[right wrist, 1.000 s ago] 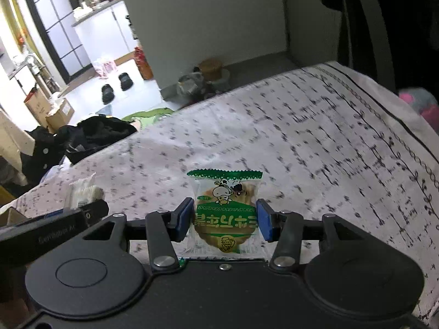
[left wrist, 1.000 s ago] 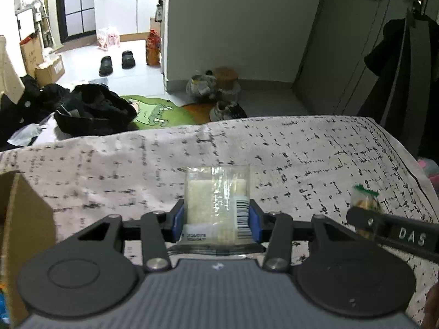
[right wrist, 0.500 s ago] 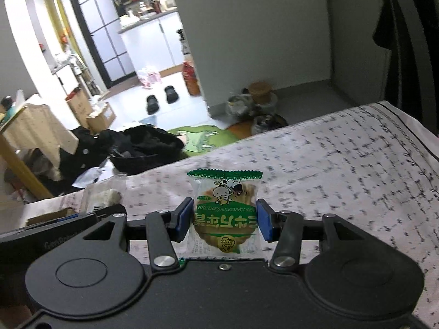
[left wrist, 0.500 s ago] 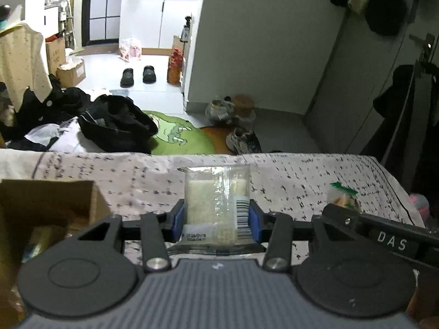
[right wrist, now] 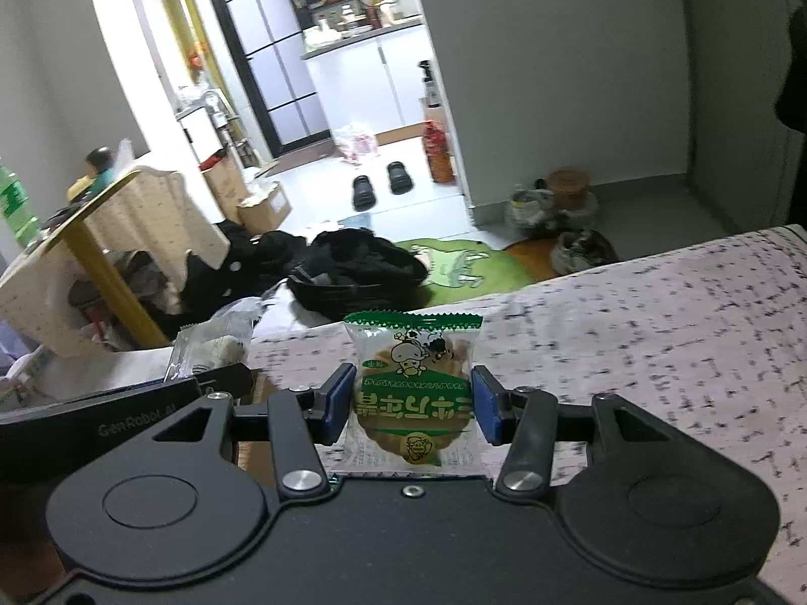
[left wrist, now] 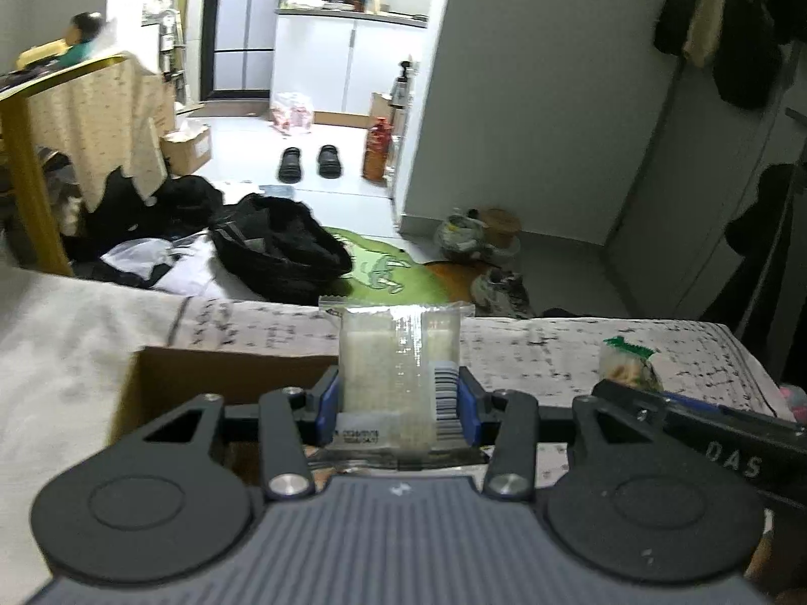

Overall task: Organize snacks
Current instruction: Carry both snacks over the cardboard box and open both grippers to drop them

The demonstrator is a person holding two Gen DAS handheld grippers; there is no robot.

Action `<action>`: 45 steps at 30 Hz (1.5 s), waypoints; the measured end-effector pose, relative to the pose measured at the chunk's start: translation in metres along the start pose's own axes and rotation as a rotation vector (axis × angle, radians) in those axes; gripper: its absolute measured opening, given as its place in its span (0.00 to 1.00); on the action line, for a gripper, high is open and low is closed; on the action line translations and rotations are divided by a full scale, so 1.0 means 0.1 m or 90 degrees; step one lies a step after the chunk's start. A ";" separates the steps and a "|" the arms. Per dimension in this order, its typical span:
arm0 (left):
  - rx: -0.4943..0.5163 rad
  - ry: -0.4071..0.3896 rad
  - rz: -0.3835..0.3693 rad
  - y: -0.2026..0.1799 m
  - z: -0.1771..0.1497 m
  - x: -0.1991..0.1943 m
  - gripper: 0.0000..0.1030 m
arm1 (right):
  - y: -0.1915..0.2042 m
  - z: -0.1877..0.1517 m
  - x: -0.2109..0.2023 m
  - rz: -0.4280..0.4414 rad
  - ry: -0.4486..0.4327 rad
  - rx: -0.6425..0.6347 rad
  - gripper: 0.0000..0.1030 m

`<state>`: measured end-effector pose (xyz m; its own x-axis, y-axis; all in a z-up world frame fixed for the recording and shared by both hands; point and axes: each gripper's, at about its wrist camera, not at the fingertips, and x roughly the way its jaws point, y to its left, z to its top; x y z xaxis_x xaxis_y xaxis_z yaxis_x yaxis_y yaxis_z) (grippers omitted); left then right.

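Left gripper (left wrist: pixel 398 406) pinches clear snack packet (left wrist: pixel 398 373) upright btwn its blue pads, cardboard box (left wrist: pixel 222 378) just below-left; right gripper (right wrist: pixel 411 406) pinches green cookie packet (right wrist: pixel 413 393) over patterned cloth (right wrist: pixel 655 333).

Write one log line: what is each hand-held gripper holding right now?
left hand-held gripper: shut on clear snack packet | right hand-held gripper: shut on green cookie packet | cardboard box: below left
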<state>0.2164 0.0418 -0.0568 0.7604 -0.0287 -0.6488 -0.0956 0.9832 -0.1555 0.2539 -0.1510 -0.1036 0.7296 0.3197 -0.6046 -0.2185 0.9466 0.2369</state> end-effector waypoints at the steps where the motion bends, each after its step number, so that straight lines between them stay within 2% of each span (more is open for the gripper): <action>1: -0.003 0.000 0.007 0.06 -0.01 -0.01 0.44 | 0.06 -0.01 0.00 0.005 0.001 -0.002 0.47; 14: -0.035 0.026 0.074 0.83 -0.16 -0.04 0.44 | 0.69 -0.12 0.13 0.051 0.013 -0.049 0.47; 20: -0.043 0.044 0.085 1.02 -0.20 0.06 0.44 | 0.89 -0.19 0.23 0.066 0.028 -0.053 0.47; 25: -0.067 0.052 0.075 1.12 -0.22 0.10 0.45 | 1.00 -0.26 0.33 0.074 0.045 -0.056 0.47; 35: -0.092 0.011 0.086 1.22 -0.15 -0.10 0.47 | 1.15 -0.25 0.51 0.086 0.062 -0.057 0.47; 37: -0.099 0.005 0.088 1.26 -0.13 -0.14 0.47 | 1.19 -0.24 0.55 0.092 0.070 -0.053 0.49; 40: -0.112 -0.004 0.098 1.31 -0.12 -0.22 0.49 | 1.21 -0.24 0.57 0.104 0.076 -0.048 0.57; 42: -0.122 -0.010 0.091 1.35 -0.13 -0.25 0.55 | 1.18 -0.24 0.55 0.111 0.073 -0.044 0.63; 45: -0.123 -0.016 0.093 1.36 -0.14 -0.30 0.60 | 1.12 -0.23 0.50 0.103 0.069 -0.036 0.64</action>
<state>0.1716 0.1740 -0.0692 0.7449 0.1189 -0.6565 -0.3254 0.9238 -0.2018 0.2511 -0.0282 -0.1249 0.6083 0.4676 -0.6414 -0.3658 0.8822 0.2963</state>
